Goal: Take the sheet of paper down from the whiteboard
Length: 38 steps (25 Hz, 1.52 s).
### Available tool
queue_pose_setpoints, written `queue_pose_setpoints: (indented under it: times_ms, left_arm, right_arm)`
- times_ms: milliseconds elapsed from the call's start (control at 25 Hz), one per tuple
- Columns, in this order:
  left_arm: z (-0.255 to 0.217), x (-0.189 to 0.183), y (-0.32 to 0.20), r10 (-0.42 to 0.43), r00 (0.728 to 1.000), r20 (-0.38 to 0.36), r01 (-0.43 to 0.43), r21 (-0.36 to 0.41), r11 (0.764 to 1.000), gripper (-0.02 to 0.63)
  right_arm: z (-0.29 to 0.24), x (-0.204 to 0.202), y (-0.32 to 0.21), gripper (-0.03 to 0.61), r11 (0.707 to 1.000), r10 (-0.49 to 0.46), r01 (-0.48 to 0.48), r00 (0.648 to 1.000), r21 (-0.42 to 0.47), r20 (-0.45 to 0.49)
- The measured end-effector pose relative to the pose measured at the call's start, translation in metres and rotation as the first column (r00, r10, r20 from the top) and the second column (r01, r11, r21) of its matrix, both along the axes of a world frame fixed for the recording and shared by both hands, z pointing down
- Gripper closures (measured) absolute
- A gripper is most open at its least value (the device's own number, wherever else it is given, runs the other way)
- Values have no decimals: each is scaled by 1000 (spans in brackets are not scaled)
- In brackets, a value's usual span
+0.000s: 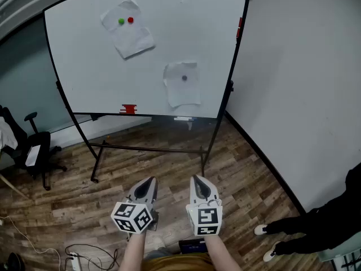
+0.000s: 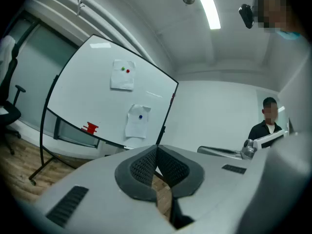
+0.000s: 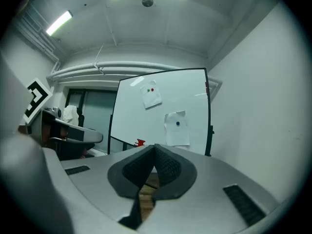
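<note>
A whiteboard holds one sheet of paper near its top left corner, another sheet toward its bottom right. Well apart from it, the left claw and right claw are closed, empty.

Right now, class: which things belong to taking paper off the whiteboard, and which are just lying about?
Job: whiteboard; upper sheet, green magnet, red magnet; lower sheet, dark magnet; left gripper and right gripper, both shut, empty.
Lying about: office chair; red object; floor cables.
</note>
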<state>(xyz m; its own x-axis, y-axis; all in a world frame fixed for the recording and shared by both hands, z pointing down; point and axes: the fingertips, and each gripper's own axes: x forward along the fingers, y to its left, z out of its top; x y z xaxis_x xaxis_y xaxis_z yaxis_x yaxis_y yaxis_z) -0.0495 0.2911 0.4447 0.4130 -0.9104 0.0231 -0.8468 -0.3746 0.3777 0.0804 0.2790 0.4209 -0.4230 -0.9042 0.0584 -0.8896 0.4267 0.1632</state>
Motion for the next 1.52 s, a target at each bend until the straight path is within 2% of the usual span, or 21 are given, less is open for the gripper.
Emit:
queue_pose_setpoints:
  times_ms: [160, 360, 600, 640, 680, 720, 840, 1000, 1080, 1280, 1520]
  left_arm:
    - [-9, -3, 1, -3, 1000, 22, 2, 22, 1000, 589]
    - [-5, 2, 11, -5, 1000, 20, 5, 8, 1000, 589]
    - [-9, 6, 17, -86, 996, 10, 86, 31, 996, 584]
    - [-8, 9, 17, -94, 996, -4, 94, 28, 995, 580]
    - [-7, 12, 18, -95, 995, -15, 95, 26, 995, 572]
    - [-6, 16, 18, -92, 996, -16, 93, 25, 995, 539]
    - [-3, 32, 14, -71, 997, 16, 70, 27, 997, 459]
    - [-2, 39, 1, -58, 997, 45, 56, 35, 998, 445]
    - [-4, 37, -11, -52, 998, 42, 50, 52, 997, 443]
    - [4, 25, -68, -60, 998, -32, 62, 63, 996, 439]
    - [18, 4, -196, -43, 998, -36, 44, 31, 999, 439]
  right_arm:
    - [-1, -2, 3, 568, 1000, -3, 3, 1000, 0, 7]
    - [-3, 10, 10, 568, 1000, 4, -4, 1000, 12, 16]
    - [7, 25, 21, 564, 999, -36, 37, 999, -24, 37]
    - [9, 27, 24, 529, 998, -46, 47, 998, -30, 31]
    - [12, 30, 26, 483, 998, -55, 56, 998, -37, 28]
    - [14, 35, 26, 455, 997, -59, 60, 998, -44, 28]
    - [15, 52, 18, 437, 998, -42, 43, 999, -43, 27]
    - [16, 61, 1, 436, 999, -30, 31, 999, -36, 27]
    - [16, 60, -14, 436, 999, -35, 36, 999, -36, 27]
    - [25, 53, -77, 437, 999, -35, 35, 999, -38, 11]
    - [29, 36, -199, 437, 999, -6, 6, 1000, -45, -6]
